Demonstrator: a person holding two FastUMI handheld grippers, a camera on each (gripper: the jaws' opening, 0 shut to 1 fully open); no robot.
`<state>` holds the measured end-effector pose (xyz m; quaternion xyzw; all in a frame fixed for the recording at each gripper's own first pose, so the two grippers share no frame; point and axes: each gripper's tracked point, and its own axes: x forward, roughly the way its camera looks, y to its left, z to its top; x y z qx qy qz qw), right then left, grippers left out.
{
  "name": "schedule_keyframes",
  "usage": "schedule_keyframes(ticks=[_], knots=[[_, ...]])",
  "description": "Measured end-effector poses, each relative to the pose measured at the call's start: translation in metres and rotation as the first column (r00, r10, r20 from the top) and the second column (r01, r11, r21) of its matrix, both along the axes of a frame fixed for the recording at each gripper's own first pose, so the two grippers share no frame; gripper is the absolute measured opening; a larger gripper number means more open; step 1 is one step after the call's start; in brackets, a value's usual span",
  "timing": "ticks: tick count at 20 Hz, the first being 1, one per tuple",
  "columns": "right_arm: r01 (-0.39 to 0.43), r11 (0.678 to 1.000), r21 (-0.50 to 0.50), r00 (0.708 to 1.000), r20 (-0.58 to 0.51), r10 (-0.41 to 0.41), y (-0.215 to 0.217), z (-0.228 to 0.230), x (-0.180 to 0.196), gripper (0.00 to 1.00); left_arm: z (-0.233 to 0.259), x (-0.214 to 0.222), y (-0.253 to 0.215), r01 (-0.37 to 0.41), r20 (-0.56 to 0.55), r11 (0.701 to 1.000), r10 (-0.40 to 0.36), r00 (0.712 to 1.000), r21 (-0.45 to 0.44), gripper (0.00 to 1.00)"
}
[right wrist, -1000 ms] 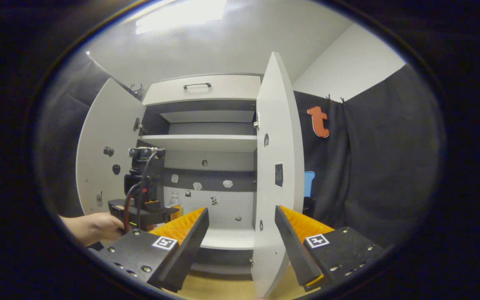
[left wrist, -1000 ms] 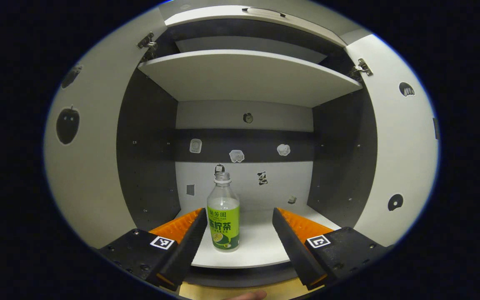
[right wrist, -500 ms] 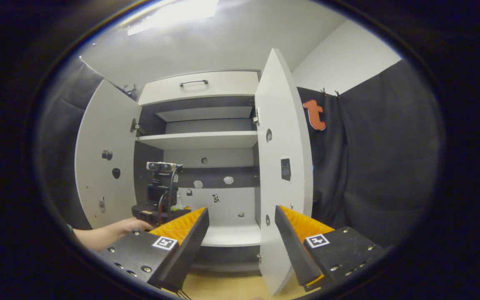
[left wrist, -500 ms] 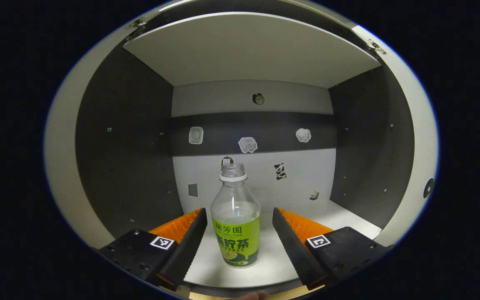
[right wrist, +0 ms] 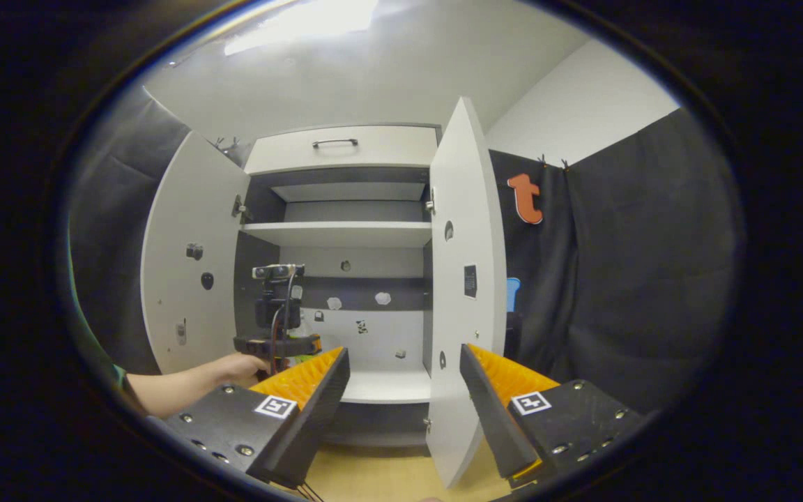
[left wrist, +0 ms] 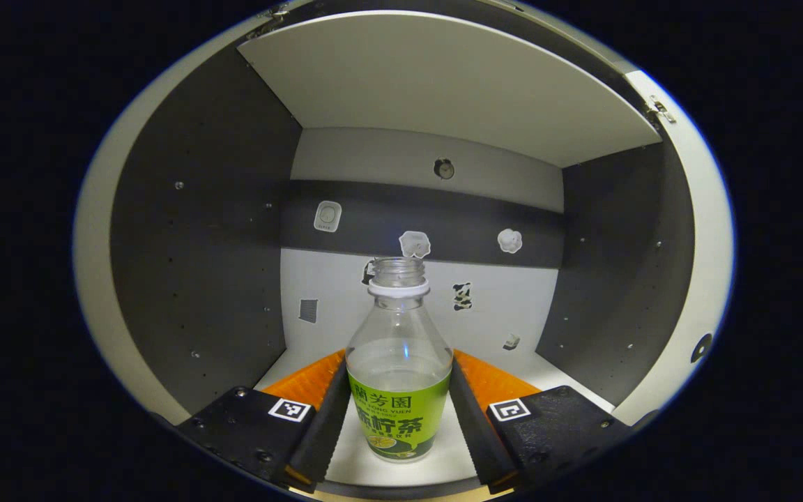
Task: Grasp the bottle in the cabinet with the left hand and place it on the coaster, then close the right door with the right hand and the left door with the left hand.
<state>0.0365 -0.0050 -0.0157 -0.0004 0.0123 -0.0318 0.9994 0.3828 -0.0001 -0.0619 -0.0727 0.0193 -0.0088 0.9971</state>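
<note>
Left claw [left wrist: 399, 418] is reaching into the cabinet's lower compartment, and I am seeing the bottle [left wrist: 399, 380] standing upright on the shelf floor [left wrist: 569, 373] right between its fingers [left wrist: 328, 411]; both fingers are sitting against the bottle's sides, though I cannot tell whether they are pressing. Right claw [right wrist: 405, 390] is hanging back outside the cabinet with its fingers spread apart, holding nothing. Just ahead of it the right door [right wrist: 468, 279] is standing open edge-on, and farther left the left door [right wrist: 189, 265] is swung wide, a hand [right wrist: 241, 366] beside it.
</note>
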Motion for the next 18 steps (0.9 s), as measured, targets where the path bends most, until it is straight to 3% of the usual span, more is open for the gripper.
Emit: schedule_keyframes(ticks=[3, 7, 18], knots=[[-0.011, 1.0, 0.021, 1.0, 0.002, 0.011, -0.004, 0.003, -0.013, 0.96, 0.016, -0.035, -0.005, 0.017, 0.022, 1.0, -0.018, 1.0, 0.017, 0.78], [-0.038, 0.999, 0.034, 0.999, 0.016, 0.038, -0.005, 0.008, -0.038, 0.96, 0.029, -0.092, -0.009, 0.043, 0.021, 0.999, -0.042, 0.999, -0.025, 0.78], [-0.146, 0.985, 0.093, 0.989, 0.047, 0.142, 0.003, 0.013, -0.099, 0.94, 0.025, -0.238, 0.025, -0.034, 0.047, 0.999, 0.034, 0.998, 0.003, 0.75]])
